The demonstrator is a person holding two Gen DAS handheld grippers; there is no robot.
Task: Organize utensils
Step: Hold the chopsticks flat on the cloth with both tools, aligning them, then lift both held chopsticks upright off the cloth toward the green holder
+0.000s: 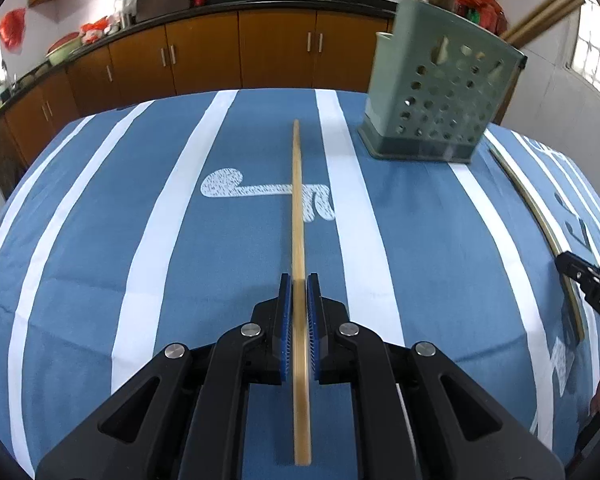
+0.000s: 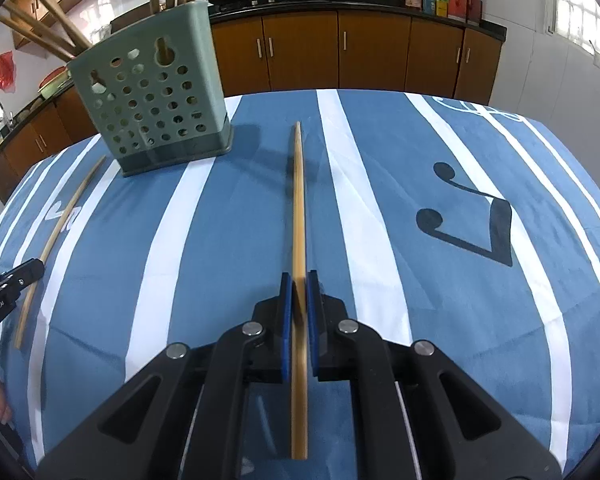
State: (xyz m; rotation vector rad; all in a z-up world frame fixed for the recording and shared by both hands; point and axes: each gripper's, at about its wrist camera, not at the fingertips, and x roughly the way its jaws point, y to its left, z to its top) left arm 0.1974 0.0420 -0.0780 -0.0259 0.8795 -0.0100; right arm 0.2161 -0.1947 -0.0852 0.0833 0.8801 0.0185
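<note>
Blue-striped table [image 1: 100, 240]: left gripper [image 1: 299, 292] and right gripper [image 2: 299, 290] each have jaws clamped on a chopstick; perforated green holder [image 2: 152, 104] stands beyond, its chopsticks cut off at the frame.

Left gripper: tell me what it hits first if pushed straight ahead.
Nothing obvious: ahead of the left gripper and its chopstick lies only the striped tablecloth. The green utensil holder sits off to the right, though depth is unclear.
</note>
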